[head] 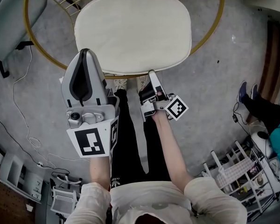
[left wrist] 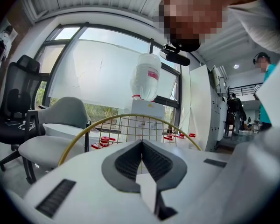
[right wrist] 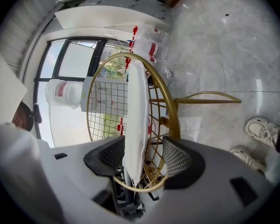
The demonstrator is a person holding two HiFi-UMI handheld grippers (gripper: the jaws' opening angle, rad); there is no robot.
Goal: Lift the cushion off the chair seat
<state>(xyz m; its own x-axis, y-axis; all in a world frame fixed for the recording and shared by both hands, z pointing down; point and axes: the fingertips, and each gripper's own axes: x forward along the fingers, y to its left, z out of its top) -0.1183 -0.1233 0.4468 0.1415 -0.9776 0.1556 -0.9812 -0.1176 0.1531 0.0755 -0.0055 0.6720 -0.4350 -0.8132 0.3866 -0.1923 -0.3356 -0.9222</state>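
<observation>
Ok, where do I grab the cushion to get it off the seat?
Grip the cushion by its near edge, level from the front, one jaw above, one below. It's a thin flat pad, so only its edge fits. The right gripper stands open astride that edge; best keep the gold rim out of the bite.

The cream-white, rounded cushion point(head: 133, 29) lies flat on the seat of the gold wire chair point(head: 221, 8), inside its ring.
</observation>
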